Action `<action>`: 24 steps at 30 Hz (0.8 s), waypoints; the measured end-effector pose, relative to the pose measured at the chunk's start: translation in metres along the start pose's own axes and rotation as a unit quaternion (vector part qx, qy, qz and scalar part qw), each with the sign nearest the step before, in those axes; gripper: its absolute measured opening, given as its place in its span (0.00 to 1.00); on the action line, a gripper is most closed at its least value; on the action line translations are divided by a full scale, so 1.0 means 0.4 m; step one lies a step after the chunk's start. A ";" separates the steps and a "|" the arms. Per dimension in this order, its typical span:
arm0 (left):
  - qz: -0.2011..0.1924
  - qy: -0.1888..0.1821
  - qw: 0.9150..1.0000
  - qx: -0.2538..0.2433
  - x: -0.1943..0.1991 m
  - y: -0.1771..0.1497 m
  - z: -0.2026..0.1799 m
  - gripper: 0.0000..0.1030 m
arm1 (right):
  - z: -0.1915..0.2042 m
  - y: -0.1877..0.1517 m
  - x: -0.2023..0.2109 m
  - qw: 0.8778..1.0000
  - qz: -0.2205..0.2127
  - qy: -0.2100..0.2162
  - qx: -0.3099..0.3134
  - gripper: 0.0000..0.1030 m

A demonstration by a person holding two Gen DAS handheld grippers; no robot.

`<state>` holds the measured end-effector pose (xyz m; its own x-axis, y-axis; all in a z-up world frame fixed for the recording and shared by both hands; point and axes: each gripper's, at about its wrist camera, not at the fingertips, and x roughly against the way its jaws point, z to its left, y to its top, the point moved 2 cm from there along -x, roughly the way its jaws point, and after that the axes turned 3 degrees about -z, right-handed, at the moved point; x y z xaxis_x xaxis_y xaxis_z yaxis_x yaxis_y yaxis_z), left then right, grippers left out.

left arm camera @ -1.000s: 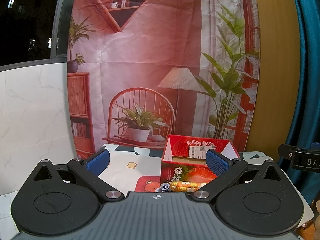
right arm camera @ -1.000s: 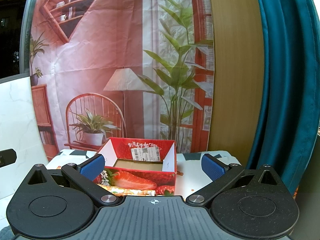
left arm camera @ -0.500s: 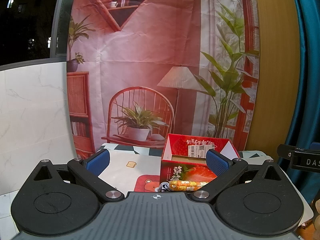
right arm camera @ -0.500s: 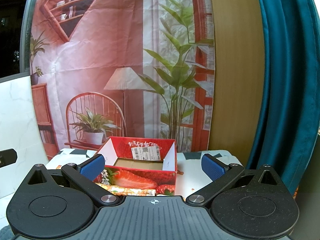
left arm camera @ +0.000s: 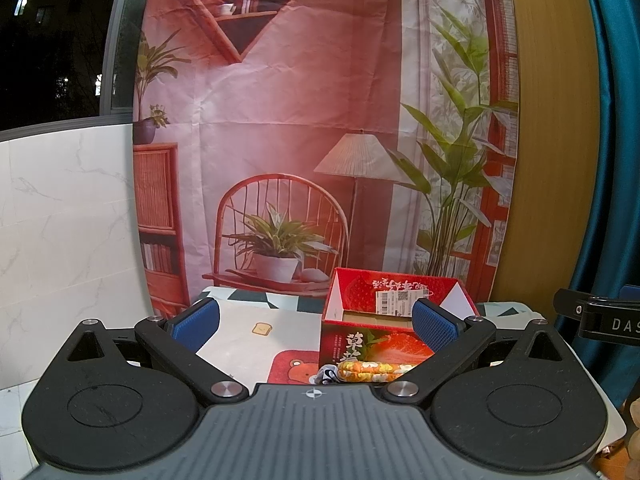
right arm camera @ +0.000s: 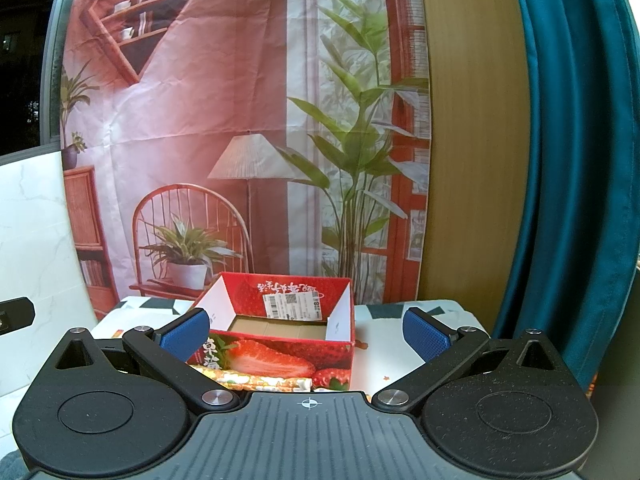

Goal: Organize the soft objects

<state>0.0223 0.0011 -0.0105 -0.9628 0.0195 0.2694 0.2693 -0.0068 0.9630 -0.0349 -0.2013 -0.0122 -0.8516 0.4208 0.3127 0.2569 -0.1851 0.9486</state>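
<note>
My two wrist cameras look level and forward over the table (left arm camera: 240, 344), from near its front edge. Both share the strawberry box (left arm camera: 372, 344) (right arm camera: 280, 360); the left views it from further left.

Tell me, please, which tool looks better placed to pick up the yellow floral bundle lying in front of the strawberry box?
Left, probably. Both tools are open and empty, but the floral bundle lies between the left tool fingers, just right of centre. For the right tool it sits low and left, near one finger, before the strawberry box.
</note>
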 end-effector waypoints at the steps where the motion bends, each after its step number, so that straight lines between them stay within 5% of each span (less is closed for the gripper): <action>1: 0.000 0.000 1.000 0.000 0.001 0.001 0.000 1.00 | 0.000 0.000 0.000 1.000 0.000 0.000 0.000 1.00; 24: -0.001 0.000 1.000 0.001 0.002 0.001 -0.003 1.00 | -0.004 0.006 -0.002 1.000 0.001 0.000 0.000 1.00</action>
<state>0.0216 0.0000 -0.0098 -0.9635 0.0196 0.2670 0.2670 -0.0048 0.9637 -0.0343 -0.2033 -0.0101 -0.8511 0.4200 0.3149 0.2591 -0.1857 0.9478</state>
